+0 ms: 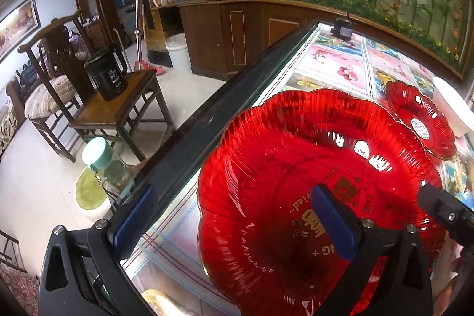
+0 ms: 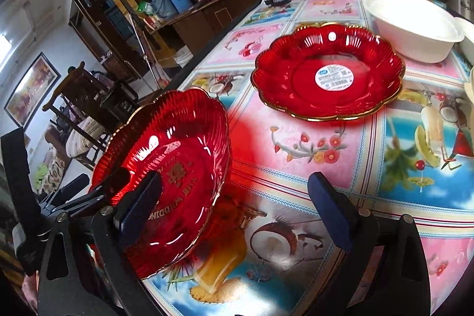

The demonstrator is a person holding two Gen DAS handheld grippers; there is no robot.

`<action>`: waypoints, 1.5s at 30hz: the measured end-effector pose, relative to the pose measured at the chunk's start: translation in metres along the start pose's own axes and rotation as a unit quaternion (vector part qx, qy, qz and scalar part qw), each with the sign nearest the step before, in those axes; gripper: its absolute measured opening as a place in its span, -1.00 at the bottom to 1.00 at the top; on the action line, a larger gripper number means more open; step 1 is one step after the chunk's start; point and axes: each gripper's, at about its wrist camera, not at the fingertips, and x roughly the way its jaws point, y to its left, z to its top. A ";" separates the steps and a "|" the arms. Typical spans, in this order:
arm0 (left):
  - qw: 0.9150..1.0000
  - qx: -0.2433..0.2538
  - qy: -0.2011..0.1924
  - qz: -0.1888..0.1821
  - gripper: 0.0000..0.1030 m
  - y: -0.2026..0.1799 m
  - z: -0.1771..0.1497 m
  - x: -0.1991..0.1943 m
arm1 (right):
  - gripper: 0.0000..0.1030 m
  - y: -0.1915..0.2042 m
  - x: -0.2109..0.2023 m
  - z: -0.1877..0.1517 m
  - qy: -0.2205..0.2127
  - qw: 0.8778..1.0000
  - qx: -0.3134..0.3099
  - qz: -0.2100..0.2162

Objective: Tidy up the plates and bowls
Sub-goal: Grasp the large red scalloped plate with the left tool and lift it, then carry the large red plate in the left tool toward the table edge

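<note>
Both grippers hover wide apart over the tilted red plate (image 2: 166, 168), the left gripper (image 1: 237, 221) and right gripper (image 2: 234, 212) each straddling its rim unclamped, probably ready to lift it toward the labelled red plate (image 2: 327, 70) just beyond.

Two downward wrist views, shared table (image 2: 296, 138)

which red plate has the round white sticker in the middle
The far red plate lying flat beside the white bowl; the near plate shows gold lettering instead.
</note>
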 end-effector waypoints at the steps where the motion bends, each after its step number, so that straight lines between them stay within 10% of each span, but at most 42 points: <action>1: 1.000 -0.002 0.003 -0.001 0.99 0.001 0.000 0.001 | 0.89 -0.001 0.002 0.000 0.004 1.000 0.001 -0.001; 11: 0.998 -0.009 0.055 -0.011 0.99 -0.002 -0.002 0.017 | 0.82 0.002 0.007 0.003 0.007 1.000 -0.012 -0.015; 21: 0.996 -0.021 0.082 -0.015 0.98 0.000 -0.005 0.021 | -0.30 0.001 0.013 0.002 0.018 1.000 -0.005 0.008; 26: 0.997 -0.016 0.076 -0.001 0.95 -0.002 -0.007 0.018 | -0.44 0.002 0.015 0.000 0.020 1.000 -0.002 0.017; 36: 0.999 -0.016 0.051 -0.009 -0.29 0.003 -0.005 0.011 | -0.59 0.007 0.017 -0.001 0.015 1.000 -0.016 0.021; 45: 0.999 -0.014 0.044 -0.023 -0.46 0.007 -0.004 0.011 | -0.71 0.011 0.018 -0.002 0.025 0.999 -0.029 0.012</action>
